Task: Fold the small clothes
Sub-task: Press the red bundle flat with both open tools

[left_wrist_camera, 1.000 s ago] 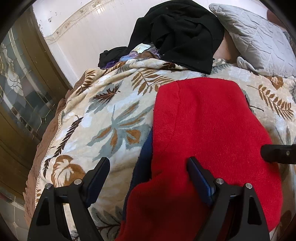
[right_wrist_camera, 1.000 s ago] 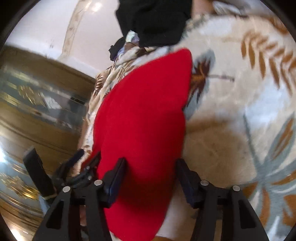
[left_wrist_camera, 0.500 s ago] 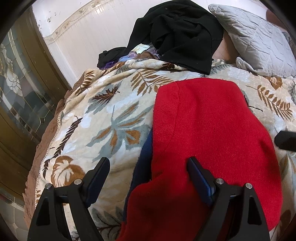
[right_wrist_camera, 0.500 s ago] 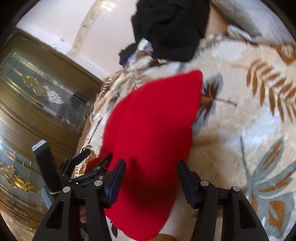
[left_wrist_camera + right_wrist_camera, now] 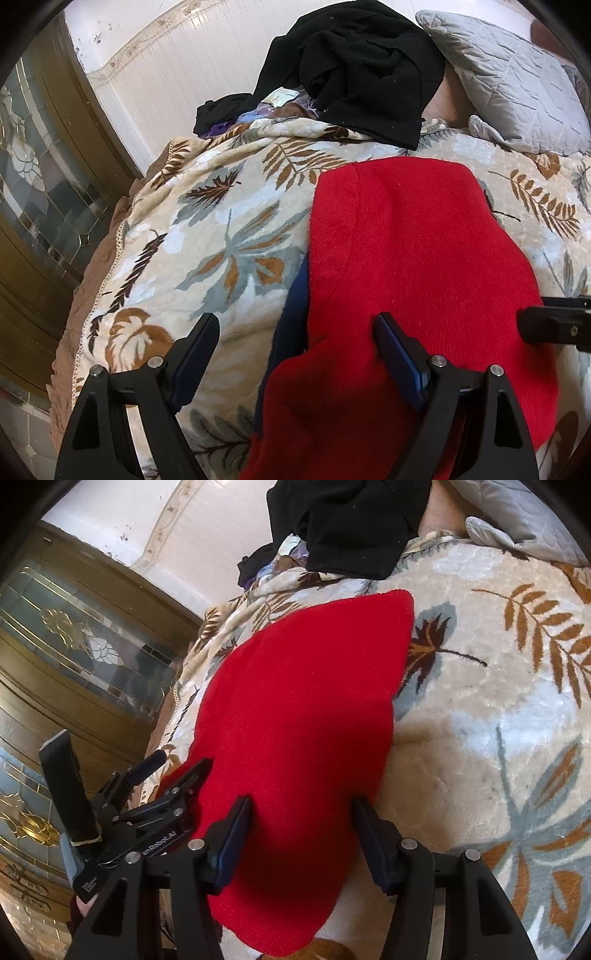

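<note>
Moved: right gripper (image 5: 301, 834) rolled, lifted a bit; left gripper (image 5: 295, 354) same spot | both w/ fingers apart, holding nothing, prob. lining up a fold | red knit garment (image 5: 406, 258) flat on leaf blanket (image 5: 221, 240) | black clothes (image 5: 362, 62) piled far end, waiting

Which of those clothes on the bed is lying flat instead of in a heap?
The red garment, spread smooth on the leaf-print blanket. The black clothes are bunched in a pile farther back, beside the grey pillow.
</note>
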A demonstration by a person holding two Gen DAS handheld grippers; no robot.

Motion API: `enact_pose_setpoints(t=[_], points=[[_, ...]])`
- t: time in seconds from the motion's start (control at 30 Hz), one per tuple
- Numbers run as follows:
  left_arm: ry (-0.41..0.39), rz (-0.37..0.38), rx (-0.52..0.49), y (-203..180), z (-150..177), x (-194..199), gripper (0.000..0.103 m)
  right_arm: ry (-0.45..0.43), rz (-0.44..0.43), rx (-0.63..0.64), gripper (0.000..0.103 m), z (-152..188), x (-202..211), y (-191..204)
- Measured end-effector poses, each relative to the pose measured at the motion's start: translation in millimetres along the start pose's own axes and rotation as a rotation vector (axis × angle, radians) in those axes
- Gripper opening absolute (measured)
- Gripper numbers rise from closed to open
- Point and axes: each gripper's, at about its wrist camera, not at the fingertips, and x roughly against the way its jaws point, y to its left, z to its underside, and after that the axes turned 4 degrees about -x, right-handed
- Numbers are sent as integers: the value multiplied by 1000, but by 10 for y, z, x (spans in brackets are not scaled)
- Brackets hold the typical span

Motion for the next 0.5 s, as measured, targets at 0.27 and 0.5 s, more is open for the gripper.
enact_pose_setpoints(t=[0.27, 0.5], points=[[-17, -15, 26, 250, 163, 218, 86, -29, -59, 89, 60, 124, 216, 216], [39, -19, -59, 94, 286, 41, 87, 22, 22, 135, 61, 198, 12, 241]])
